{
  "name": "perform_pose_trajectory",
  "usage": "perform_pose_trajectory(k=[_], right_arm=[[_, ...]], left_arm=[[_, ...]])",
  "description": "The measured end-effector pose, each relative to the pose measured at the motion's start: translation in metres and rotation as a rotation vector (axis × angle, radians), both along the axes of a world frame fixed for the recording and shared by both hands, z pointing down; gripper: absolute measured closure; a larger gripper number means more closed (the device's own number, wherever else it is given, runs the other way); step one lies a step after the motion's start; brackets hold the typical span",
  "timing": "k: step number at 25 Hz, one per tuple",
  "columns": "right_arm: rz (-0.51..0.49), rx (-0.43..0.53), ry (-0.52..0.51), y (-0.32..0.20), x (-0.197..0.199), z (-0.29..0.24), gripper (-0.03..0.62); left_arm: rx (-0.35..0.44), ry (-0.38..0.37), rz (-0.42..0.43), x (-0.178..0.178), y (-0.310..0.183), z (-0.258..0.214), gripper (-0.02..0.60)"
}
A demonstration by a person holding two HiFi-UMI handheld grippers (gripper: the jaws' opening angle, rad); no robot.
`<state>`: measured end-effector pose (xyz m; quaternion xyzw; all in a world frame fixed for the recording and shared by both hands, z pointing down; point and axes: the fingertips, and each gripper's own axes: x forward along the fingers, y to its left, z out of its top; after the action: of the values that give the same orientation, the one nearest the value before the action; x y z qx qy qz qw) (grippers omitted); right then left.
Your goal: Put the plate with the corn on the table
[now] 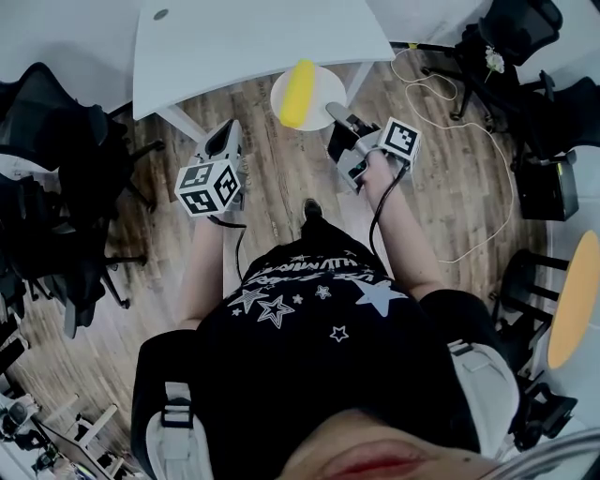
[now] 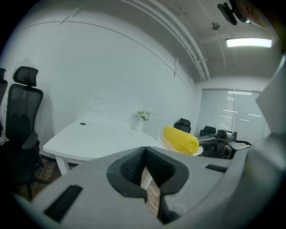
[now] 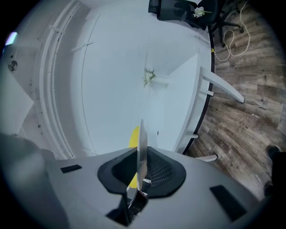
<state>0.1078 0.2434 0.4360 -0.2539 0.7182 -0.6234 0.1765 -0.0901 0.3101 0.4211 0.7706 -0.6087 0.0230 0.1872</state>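
A white plate point(image 1: 320, 86) carrying a yellow corn cob point(image 1: 299, 92) hangs in the air at the near edge of the white table point(image 1: 244, 37). My right gripper point(image 1: 334, 112) is shut on the plate's rim from the right. In the right gripper view the plate point(image 3: 141, 147) stands edge-on between the pads, with the corn point(image 3: 133, 136) behind it. My left gripper point(image 1: 230, 129) hovers over the floor to the left of the plate, jaws together and empty. The left gripper view shows the corn point(image 2: 180, 139) on its plate point(image 2: 196, 152), at about the tabletop's point(image 2: 98, 134) height.
Black office chairs point(image 1: 56, 187) crowd the left side, and more point(image 1: 516, 28) stand at the far right. A pale cable point(image 1: 469, 122) loops over the wooden floor on the right. A small vase of flowers point(image 2: 143, 116) stands on the table's far side.
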Motion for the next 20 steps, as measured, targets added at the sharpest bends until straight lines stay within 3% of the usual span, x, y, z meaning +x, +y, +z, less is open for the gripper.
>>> perform_pose_trajectory(k=[20], right_arm=[[-0.122, 0.003, -0.023, -0.164, 0.004, 0.004, 0.543]], left_arm=[[-0.012, -0.023, -0.135, 0.007, -0.137, 0.003, 0.575]])
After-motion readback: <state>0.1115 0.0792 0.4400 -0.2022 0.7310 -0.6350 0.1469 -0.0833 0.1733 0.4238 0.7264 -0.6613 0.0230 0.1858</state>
